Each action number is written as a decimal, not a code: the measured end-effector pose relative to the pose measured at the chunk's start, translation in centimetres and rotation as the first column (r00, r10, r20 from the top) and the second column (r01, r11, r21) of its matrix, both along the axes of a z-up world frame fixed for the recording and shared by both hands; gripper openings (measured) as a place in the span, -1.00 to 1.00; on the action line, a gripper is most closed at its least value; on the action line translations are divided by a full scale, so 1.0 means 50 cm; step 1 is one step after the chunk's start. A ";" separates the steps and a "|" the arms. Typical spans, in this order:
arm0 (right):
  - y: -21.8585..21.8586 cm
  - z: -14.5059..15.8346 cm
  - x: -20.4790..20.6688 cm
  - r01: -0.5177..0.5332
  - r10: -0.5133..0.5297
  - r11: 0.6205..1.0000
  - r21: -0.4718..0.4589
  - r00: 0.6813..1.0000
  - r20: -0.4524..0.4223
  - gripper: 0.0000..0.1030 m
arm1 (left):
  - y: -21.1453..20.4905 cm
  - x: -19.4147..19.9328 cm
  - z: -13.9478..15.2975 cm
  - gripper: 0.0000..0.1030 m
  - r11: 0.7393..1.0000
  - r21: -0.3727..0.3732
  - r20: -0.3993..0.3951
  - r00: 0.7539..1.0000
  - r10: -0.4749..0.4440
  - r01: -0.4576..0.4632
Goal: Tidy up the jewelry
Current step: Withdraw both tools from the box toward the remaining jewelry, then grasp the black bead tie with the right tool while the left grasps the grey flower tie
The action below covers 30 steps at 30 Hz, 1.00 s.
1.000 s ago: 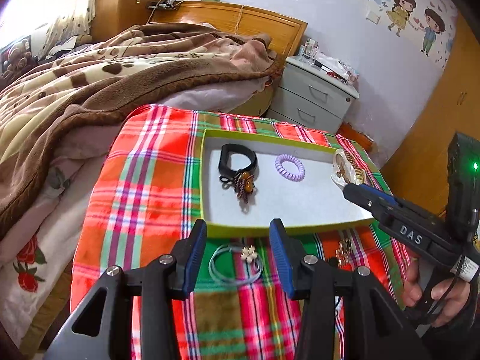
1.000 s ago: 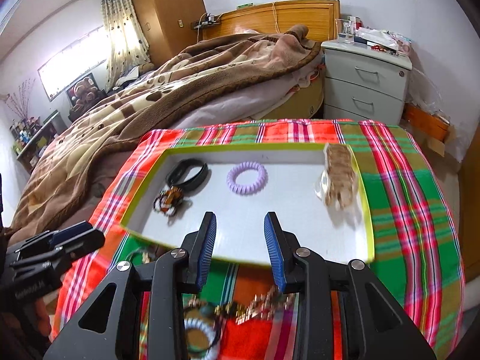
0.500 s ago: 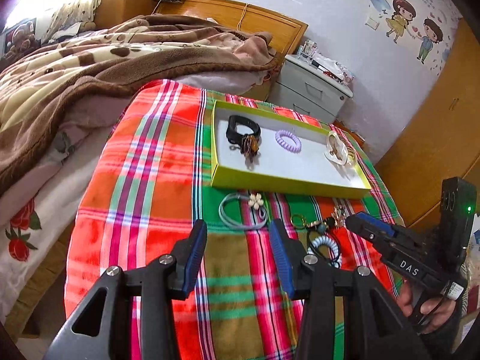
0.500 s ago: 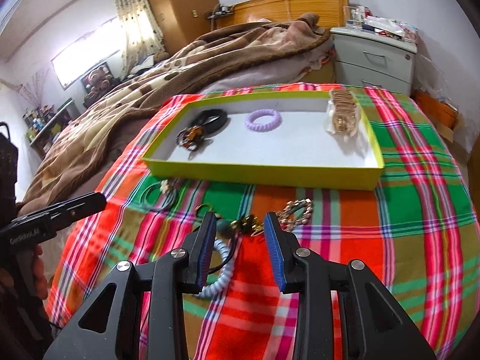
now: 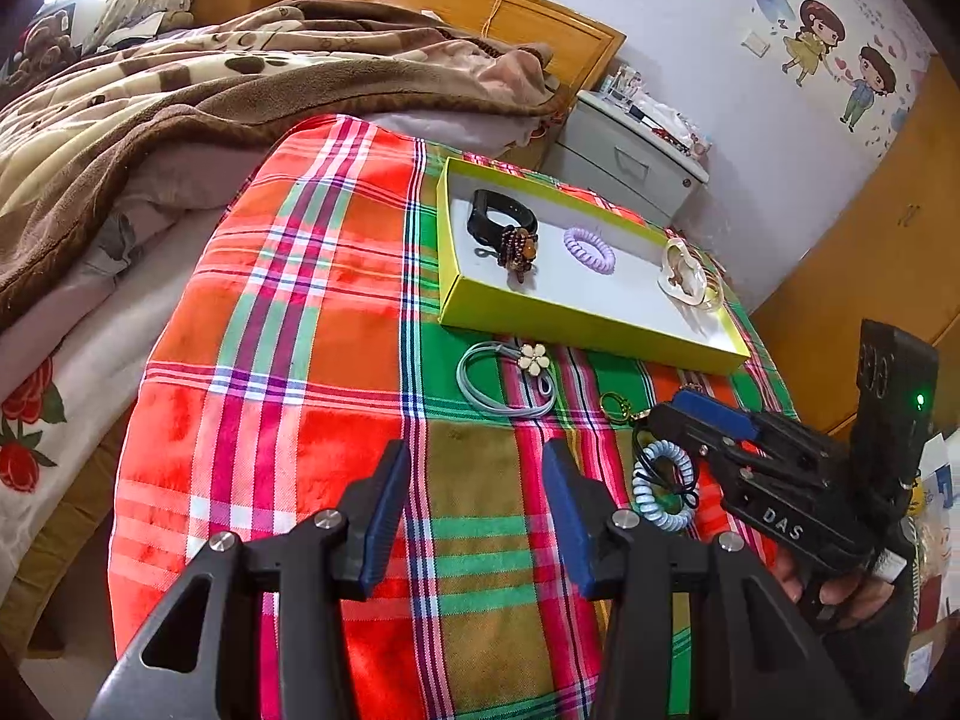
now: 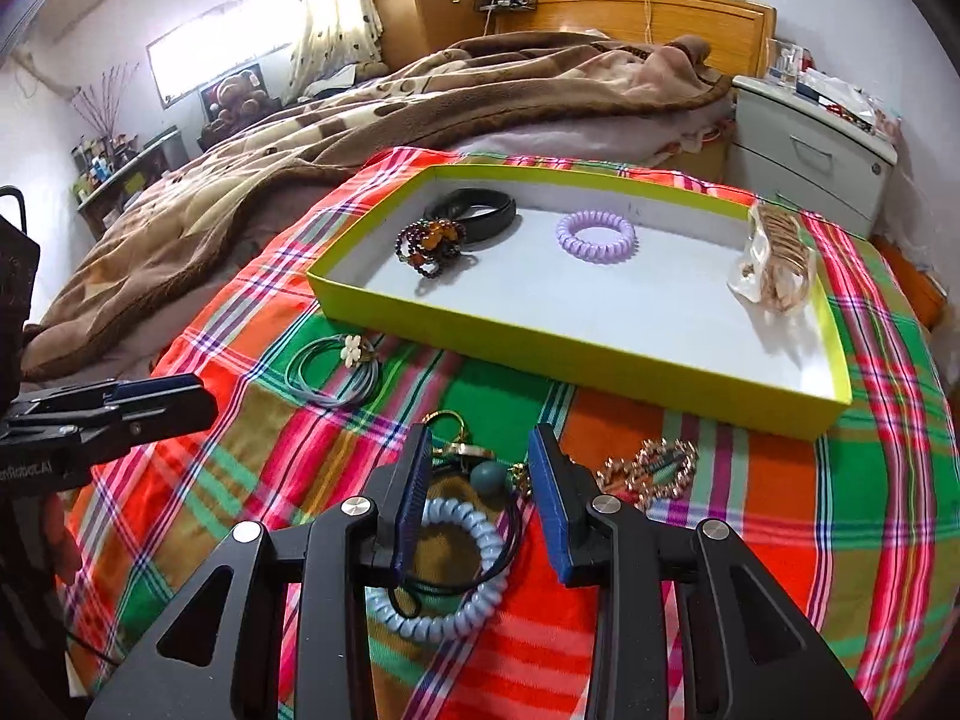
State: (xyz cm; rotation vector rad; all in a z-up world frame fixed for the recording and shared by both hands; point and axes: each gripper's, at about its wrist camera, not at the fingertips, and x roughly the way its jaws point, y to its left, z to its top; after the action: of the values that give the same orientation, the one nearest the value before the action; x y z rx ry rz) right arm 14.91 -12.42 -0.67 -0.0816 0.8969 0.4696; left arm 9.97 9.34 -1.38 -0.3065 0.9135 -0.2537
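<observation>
The yellow-green tray lies with its long axis slanting toward the nightstand. The right gripper gapes over the blue coil tie, gripping nothing. The left gripper, jaws just widened, stands empty.

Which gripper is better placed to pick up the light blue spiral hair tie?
Right. The right gripper is open directly over the blue spiral hair tie; the left gripper, whose jaws have just been opening, faces bare cloth beside it.

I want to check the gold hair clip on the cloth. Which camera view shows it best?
The right wrist view: the gold hair clip lies whole and unhidden on the plaid cloth, in front of the yellow-green tray. In the left wrist view the right gripper covers that spot, so the clip is not visible there.
</observation>
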 end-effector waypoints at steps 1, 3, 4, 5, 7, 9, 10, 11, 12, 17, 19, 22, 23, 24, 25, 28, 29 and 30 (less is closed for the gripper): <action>0.003 0.001 0.001 -0.007 0.007 1.000 -0.009 1.000 0.001 -0.33 | -0.001 0.000 -0.001 -0.08 1.000 0.000 -0.001 1.000 -0.002 0.002; 0.013 0.001 0.001 -0.031 0.031 0.999 -0.038 0.999 0.009 -0.33 | -0.001 0.002 -0.002 -0.08 1.000 -0.002 -0.005 1.000 -0.005 0.005; 0.018 0.002 0.000 -0.041 0.042 0.998 -0.053 0.999 0.013 -0.33 | -0.002 0.003 -0.003 -0.08 1.000 -0.002 -0.008 1.000 -0.006 0.006; 0.020 0.002 -0.002 -0.049 0.050 0.997 -0.061 0.999 0.015 -0.33 | -0.002 0.003 -0.004 -0.08 1.000 -0.001 -0.010 1.000 -0.005 0.005; 0.027 0.000 -0.007 -0.077 0.078 0.994 -0.073 0.997 0.018 -0.33 | -0.001 0.004 -0.004 -0.08 1.000 -0.003 -0.013 1.000 -0.007 0.007; 0.031 -0.004 -0.009 -0.090 0.091 0.993 -0.083 0.996 0.013 -0.33 | 0.000 0.004 -0.004 -0.08 1.000 -0.003 -0.013 1.000 -0.005 0.005; 0.031 -0.008 -0.008 -0.092 0.093 0.992 -0.085 0.996 0.004 -0.33 | 0.000 0.005 -0.004 -0.08 1.000 -0.003 -0.013 1.000 -0.004 0.004; 0.030 -0.011 -0.005 -0.086 0.086 0.992 -0.089 0.996 -0.001 -0.33 | 0.000 0.006 -0.004 -0.08 1.000 -0.004 -0.014 1.000 -0.004 0.004; 0.029 -0.013 -0.003 -0.082 0.082 0.992 -0.091 0.997 -0.003 -0.33 | 0.000 0.006 -0.004 -0.08 1.000 -0.004 -0.015 1.000 -0.003 0.003; 0.024 -0.016 0.011 -0.074 0.071 0.994 -0.080 0.997 -0.029 -0.33 | -0.001 0.009 -0.008 -0.08 1.000 -0.002 -0.024 1.000 -0.005 0.004; 0.030 -0.018 0.013 -0.081 0.078 0.992 -0.097 0.996 -0.035 -0.33 | -0.002 0.010 -0.009 -0.08 1.000 -0.001 -0.026 1.000 -0.005 0.005; 0.036 -0.020 0.016 -0.080 0.076 0.991 -0.107 0.996 -0.042 -0.33 | -0.003 0.009 -0.009 -0.08 1.000 0.000 -0.029 1.000 -0.003 0.003; 0.036 -0.020 0.016 -0.081 0.076 0.991 -0.108 0.996 -0.043 -0.33 | -0.003 0.009 -0.008 -0.08 1.000 0.000 -0.029 1.000 -0.003 0.003; 0.037 -0.020 0.014 -0.083 0.079 0.990 -0.110 0.996 -0.041 -0.34 | -0.002 0.009 -0.008 -0.08 1.000 -0.001 -0.030 1.000 -0.002 0.002; 0.037 -0.020 0.013 -0.082 0.079 0.990 -0.113 0.996 -0.038 -0.36 | -0.002 0.010 -0.009 -0.08 1.000 0.000 -0.031 1.000 -0.002 0.002; 0.036 -0.019 0.010 -0.078 0.074 0.990 -0.118 0.997 -0.031 -0.56 | -0.001 0.009 -0.009 -0.08 1.000 0.003 -0.034 0.999 0.004 -0.004; 0.035 -0.019 0.007 -0.075 0.073 0.990 -0.116 0.997 -0.029 -0.56 | 0.000 0.009 -0.009 -0.08 1.000 0.004 -0.034 0.999 0.006 -0.006; 0.034 -0.019 0.006 -0.073 0.070 0.991 -0.114 0.997 -0.026 -0.59 | 0.000 0.009 -0.009 -0.08 1.000 0.004 -0.035 0.999 0.008 -0.008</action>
State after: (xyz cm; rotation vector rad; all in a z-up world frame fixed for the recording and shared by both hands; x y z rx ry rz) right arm 15.21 -10.73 -1.61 -0.2150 0.9446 0.4858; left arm 10.41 9.32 -1.81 -0.3115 0.9469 -0.2396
